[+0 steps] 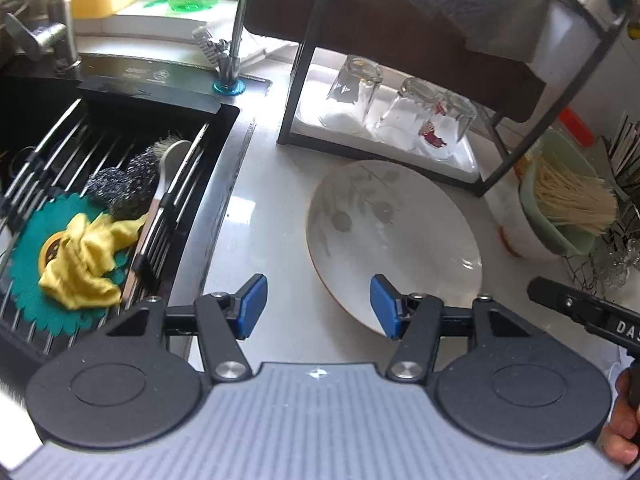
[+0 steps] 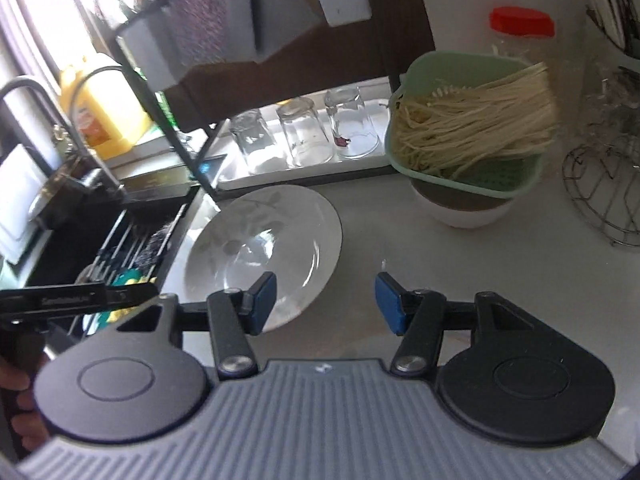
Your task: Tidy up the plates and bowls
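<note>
While one white plate (image 1: pixel 396 240) with a faint leaf print lies flat on the pale worktop (image 1: pixel 272 208), between the sink (image 1: pixel 120 184) and a dish rack (image 1: pixel 400 128), both tools hover near it: the left hand-held gripper (image 1: pixel 318 306) and the right hand-held gripper (image 2: pixel 326 302) each stand released, jaws apart and empty. Three glasses (image 2: pixel 304 136) stand upside down in the rack, and one green colander (image 2: pixel 464 120) sits on one white bowl (image 2: pixel 464 212). A flat, glossy rim gives little purchase, so the plate could slide toward the sink or slip out as it is lifted.
</note>
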Demonstrator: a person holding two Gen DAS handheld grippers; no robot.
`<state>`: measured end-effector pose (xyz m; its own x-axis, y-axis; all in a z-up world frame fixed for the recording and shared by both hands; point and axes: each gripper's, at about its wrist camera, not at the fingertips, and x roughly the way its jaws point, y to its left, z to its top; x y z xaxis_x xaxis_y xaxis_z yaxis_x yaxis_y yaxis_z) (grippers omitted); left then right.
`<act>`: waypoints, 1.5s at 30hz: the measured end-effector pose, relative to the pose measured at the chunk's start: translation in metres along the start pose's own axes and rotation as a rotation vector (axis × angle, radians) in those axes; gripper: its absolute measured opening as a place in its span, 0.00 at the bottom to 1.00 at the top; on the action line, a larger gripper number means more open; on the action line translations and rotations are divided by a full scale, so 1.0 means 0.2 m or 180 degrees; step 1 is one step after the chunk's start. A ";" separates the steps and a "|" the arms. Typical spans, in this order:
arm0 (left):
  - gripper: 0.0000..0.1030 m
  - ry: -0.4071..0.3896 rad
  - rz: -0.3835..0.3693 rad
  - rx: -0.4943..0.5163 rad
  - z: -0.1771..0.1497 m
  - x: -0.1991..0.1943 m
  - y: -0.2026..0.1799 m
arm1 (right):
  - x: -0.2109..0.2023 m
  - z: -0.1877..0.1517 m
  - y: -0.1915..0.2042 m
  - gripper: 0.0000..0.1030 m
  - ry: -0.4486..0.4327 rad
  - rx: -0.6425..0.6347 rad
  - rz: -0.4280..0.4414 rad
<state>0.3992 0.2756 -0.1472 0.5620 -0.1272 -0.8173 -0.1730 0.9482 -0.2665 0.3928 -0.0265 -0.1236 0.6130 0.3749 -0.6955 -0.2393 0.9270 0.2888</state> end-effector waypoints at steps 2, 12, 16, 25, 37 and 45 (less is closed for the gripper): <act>0.60 0.0059 -0.0060 0.0013 0.03 0.07 0.02 | 0.07 0.02 0.02 0.51 0.0029 0.0011 -0.0017; 0.42 0.0221 -0.0296 0.0008 0.17 0.29 0.10 | 0.33 0.05 0.00 0.31 0.0218 0.0317 -0.0142; 0.31 0.0244 -0.0320 0.0186 0.21 0.36 0.09 | 0.40 0.06 0.01 0.21 0.0252 0.0400 -0.0224; 0.21 0.0323 -0.0447 0.0315 0.25 0.44 0.08 | 0.47 0.07 0.00 0.14 0.0318 0.0486 -0.0295; 0.20 0.0569 -0.0726 0.0119 0.28 0.50 0.14 | 0.50 0.08 -0.01 0.14 0.0431 0.0578 -0.0269; 0.21 0.0662 -0.0722 0.0234 0.25 0.40 0.09 | 0.46 0.07 -0.03 0.15 0.0487 0.0625 -0.0208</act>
<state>0.4823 0.2979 -0.1921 0.4007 -0.3876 -0.8302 0.0012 0.9063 -0.4225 0.4618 0.0018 -0.1794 0.4978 0.3253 -0.8040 -0.0428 0.9351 0.3519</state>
